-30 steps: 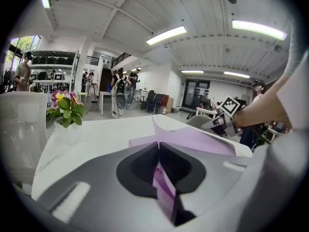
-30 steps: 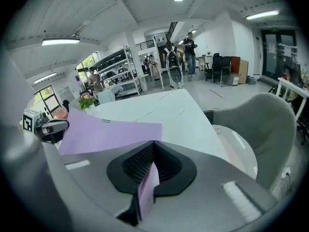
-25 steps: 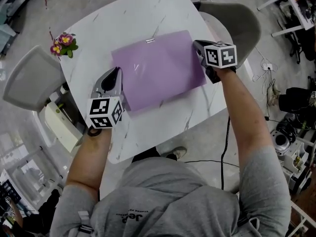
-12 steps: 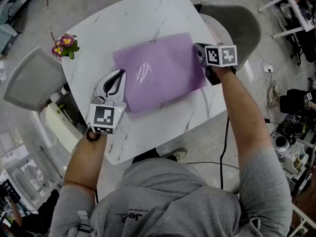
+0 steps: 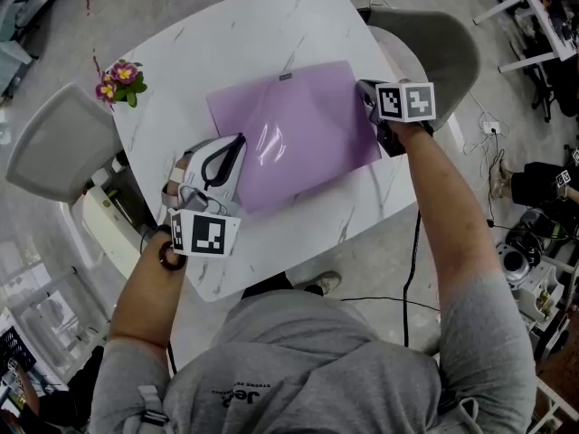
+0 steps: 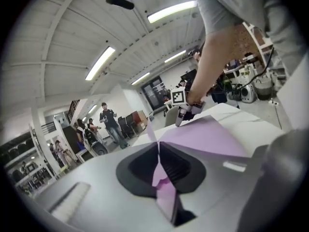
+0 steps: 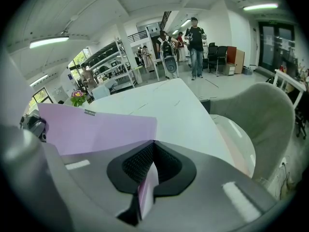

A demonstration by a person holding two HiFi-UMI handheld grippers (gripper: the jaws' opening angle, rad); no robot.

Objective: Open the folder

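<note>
Your left gripper (image 5: pixel 237 143) is clamped nearly shut on a thin sheet at the near left corner of the translucent purple plastic folder (image 5: pixel 298 125), and your right gripper (image 5: pixel 364 89) pinches that folder's right edge just as narrowly. Only the gripper views show the purple sheet caught between the black ribbed pads (image 6: pixel 178 166), left and right alike. Only the head view shows the whole folder lying on the white marble-patterned table (image 5: pixel 226 43), with the small pot of pink flowers (image 5: pixel 118 80) well off its far left corner.
</note>
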